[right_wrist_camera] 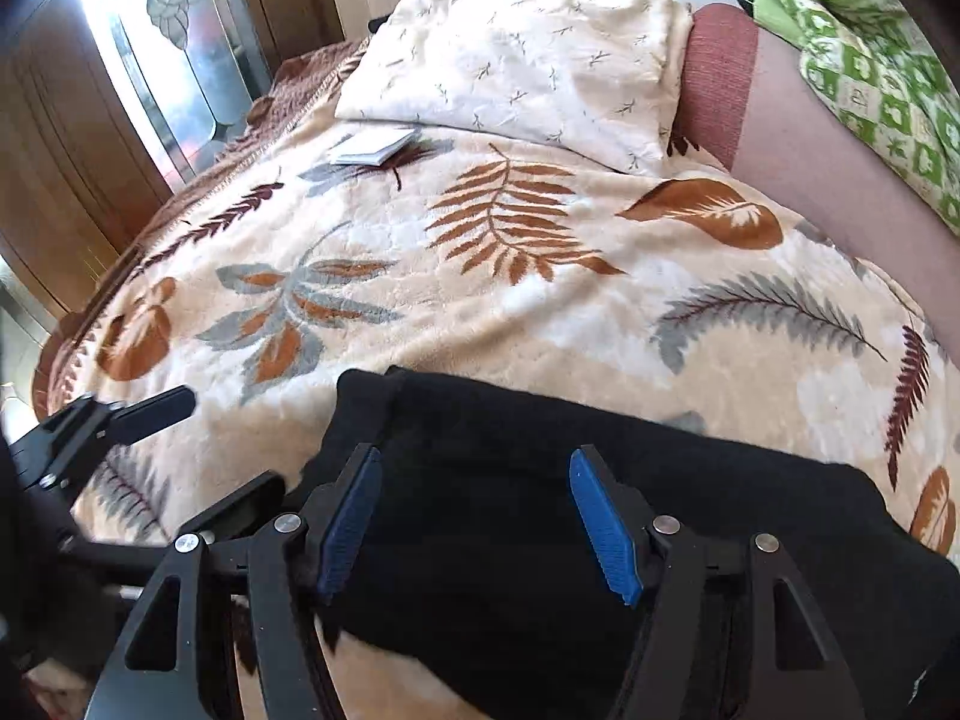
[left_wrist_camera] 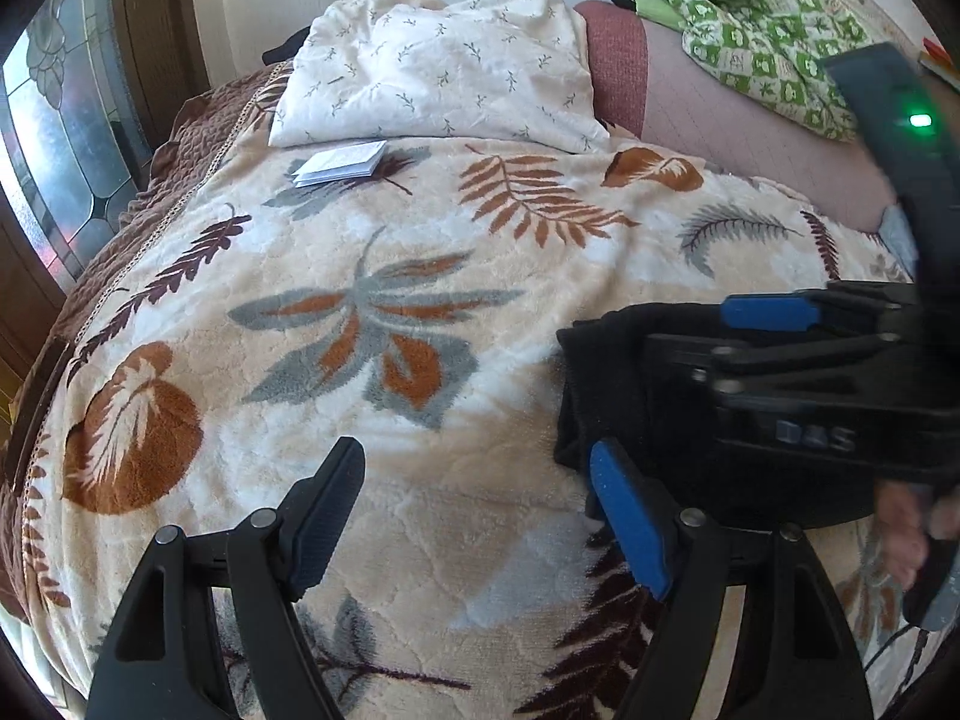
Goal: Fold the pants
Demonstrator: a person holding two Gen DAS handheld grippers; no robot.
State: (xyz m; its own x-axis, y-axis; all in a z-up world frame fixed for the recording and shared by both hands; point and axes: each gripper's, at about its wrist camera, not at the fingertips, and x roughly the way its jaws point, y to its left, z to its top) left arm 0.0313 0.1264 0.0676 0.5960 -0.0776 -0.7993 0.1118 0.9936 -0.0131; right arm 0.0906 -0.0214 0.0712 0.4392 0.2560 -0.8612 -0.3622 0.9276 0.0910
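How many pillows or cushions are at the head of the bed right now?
2: a white pillow lying on the leaf-print blanket, and a red cushion just right of it, partly tucked behind. The green bedding may hide more.

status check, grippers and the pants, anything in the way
Left gripper open over blanket. Right gripper open above black pants, gripping nothing. Small booklet near pillow, well clear.

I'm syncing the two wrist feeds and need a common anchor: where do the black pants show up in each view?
Left wrist: the black pants lie at the right, mid-height, partly hidden by the right tool.
Right wrist: the pants fill the lower centre and right, under the open right tool.
Shared landmark: the small white booklet on the leaf-print blanket, just below the white pillow.
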